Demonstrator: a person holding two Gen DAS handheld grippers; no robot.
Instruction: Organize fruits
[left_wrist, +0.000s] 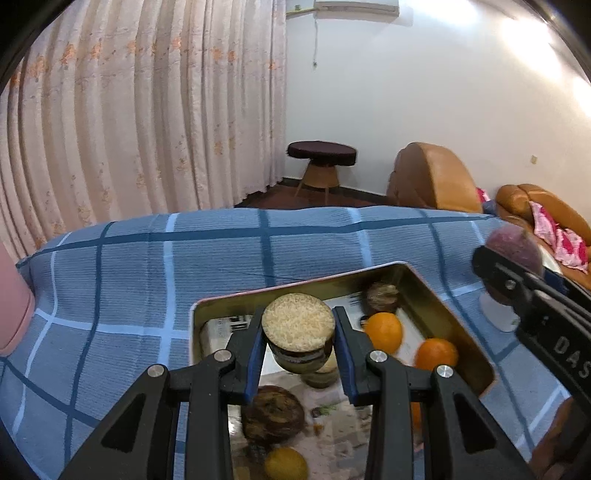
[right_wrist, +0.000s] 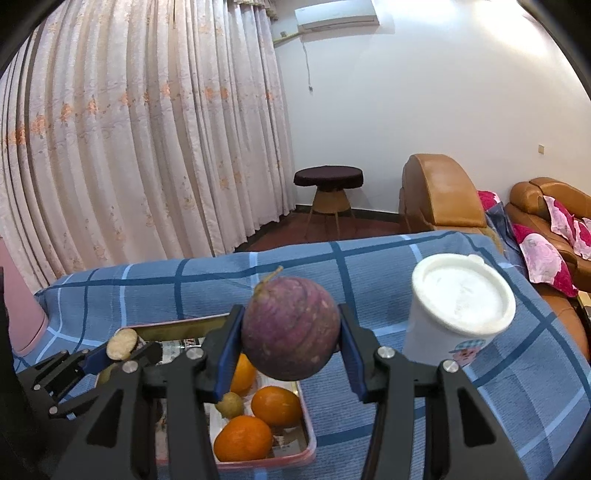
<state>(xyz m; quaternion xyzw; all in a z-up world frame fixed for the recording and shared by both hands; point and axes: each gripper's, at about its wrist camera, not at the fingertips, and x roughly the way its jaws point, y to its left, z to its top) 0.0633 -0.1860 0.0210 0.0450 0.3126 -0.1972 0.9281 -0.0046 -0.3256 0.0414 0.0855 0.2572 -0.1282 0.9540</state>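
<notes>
My left gripper (left_wrist: 298, 334) is shut on a brown cut fruit (left_wrist: 298, 326) with a pale grainy flat face, held above the metal tray (left_wrist: 436, 295). The tray holds oranges (left_wrist: 384, 330), a dark brown fruit (left_wrist: 382, 295) and another brown fruit (left_wrist: 273, 413). My right gripper (right_wrist: 291, 332) is shut on a round purple fruit (right_wrist: 291, 328) with a short stem, held above the tray's right side (right_wrist: 308, 432). Oranges (right_wrist: 275, 404) and a small tan fruit (right_wrist: 229, 403) lie in the tray below. The left gripper (right_wrist: 122, 345) shows at the left of the right wrist view.
A white lidded cup (right_wrist: 458, 306) stands on the blue checked cloth (right_wrist: 406, 266) right of the tray. A pink object (left_wrist: 14, 310) sits at the table's left edge. Behind are curtains, a stool (left_wrist: 321, 158) and brown sofas (left_wrist: 432, 177).
</notes>
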